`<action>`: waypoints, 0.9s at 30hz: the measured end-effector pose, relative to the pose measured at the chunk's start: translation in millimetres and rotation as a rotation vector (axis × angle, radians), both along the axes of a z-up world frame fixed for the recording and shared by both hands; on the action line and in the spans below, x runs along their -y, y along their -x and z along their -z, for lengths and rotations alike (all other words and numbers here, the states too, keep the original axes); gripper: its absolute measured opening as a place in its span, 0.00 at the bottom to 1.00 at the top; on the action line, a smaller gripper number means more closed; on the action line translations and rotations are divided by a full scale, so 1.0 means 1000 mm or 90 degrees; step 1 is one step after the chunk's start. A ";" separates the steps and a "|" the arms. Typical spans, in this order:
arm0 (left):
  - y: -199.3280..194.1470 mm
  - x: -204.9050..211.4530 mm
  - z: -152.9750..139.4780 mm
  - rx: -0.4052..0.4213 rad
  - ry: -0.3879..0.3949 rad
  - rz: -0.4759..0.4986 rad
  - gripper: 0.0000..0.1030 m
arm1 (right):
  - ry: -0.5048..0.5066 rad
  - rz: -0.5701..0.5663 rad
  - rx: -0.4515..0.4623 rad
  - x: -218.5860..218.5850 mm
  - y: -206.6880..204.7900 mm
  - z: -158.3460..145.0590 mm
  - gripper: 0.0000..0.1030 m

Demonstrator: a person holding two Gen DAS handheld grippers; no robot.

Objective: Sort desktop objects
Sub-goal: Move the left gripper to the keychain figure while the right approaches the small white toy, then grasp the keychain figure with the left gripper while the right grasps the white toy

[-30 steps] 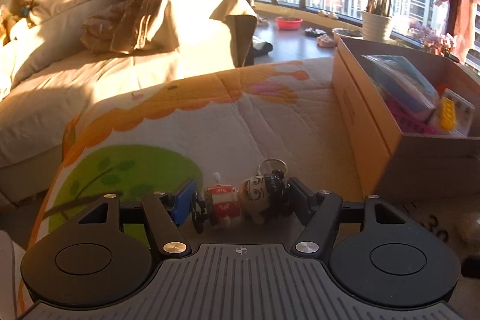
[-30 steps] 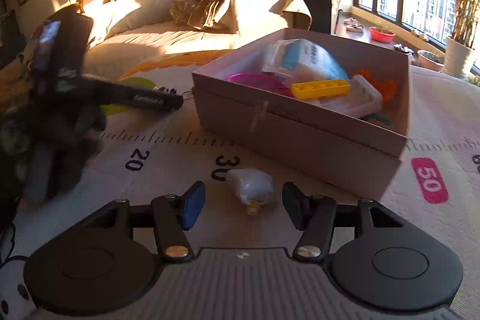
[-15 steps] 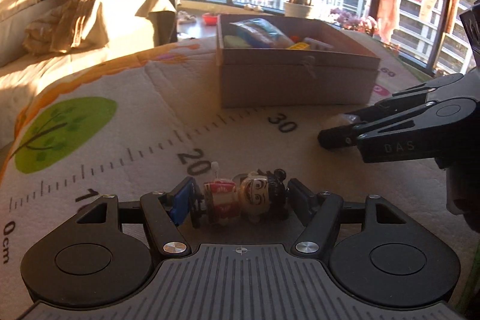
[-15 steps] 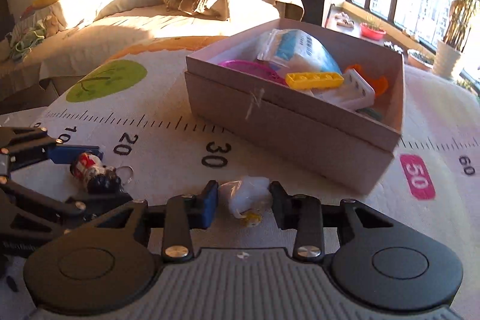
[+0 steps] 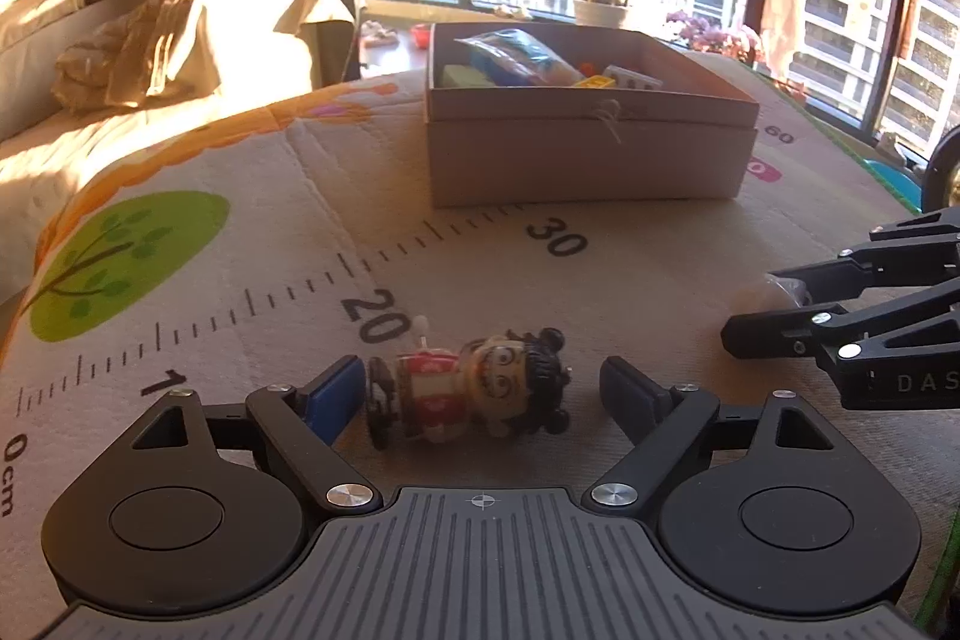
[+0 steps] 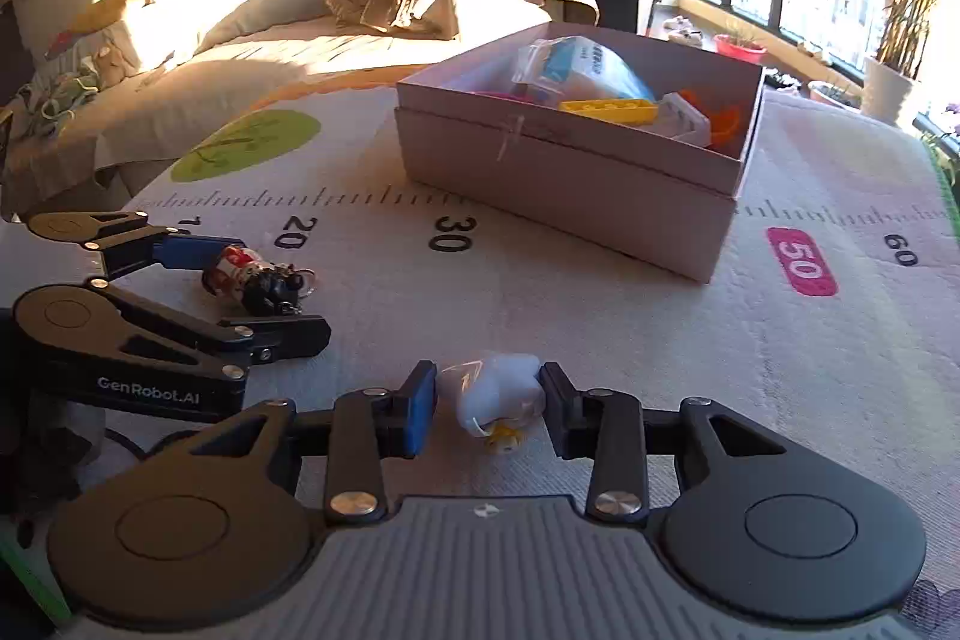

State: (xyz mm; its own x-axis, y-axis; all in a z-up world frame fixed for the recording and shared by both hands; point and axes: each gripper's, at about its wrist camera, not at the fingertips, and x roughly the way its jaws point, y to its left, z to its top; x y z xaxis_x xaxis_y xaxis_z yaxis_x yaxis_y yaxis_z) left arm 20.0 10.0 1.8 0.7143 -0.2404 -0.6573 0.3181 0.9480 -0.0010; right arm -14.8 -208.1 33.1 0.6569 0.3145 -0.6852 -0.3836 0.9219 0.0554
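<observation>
Lying on its side between the spread pads of the left claw [image 5: 483, 397], the little figurine keychain [image 5: 474, 391] now rests loose on the printed mat [image 5: 252, 244]: the jaws have just been opening, and a clear gap shows by its dark-haired head, while the blue pad sits just beside its feet. A second ago that claw pinched the toy, so this looks like a release, perhaps to re-grip before carrying. Further right, the right claw [image 6: 489, 409] has closed in and now pinches a small white plastic-wrapped item [image 6: 495, 397], pads touching both flanks. Ahead of both claws, well apart, stands the open cardboard box [image 6: 570, 178], already holding a yellow block [image 6: 606, 109] and a bagged packet [image 6: 576, 67]; the wrapped item seems next to go in.
</observation>
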 end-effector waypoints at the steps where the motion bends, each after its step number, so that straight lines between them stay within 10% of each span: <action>1: 0.000 0.002 0.000 -0.001 0.000 0.005 0.87 | 0.008 0.005 0.006 0.001 0.001 0.001 0.36; 13: 0.003 0.013 0.003 -0.006 0.003 0.017 0.97 | 0.032 0.026 0.048 0.009 0.003 0.007 0.44; 27: 0.005 0.010 0.003 -0.007 0.009 0.006 0.99 | 0.012 0.099 0.041 0.023 -0.011 0.012 0.79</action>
State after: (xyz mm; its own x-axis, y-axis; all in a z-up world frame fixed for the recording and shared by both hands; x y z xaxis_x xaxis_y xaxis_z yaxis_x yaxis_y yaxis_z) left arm 15.4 0.2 -1.2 0.7047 -0.2564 -0.6615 0.3267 0.9450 -0.0182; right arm -4.2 -231.5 21.1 0.7398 0.1932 -0.6444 -0.2386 0.9710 0.0172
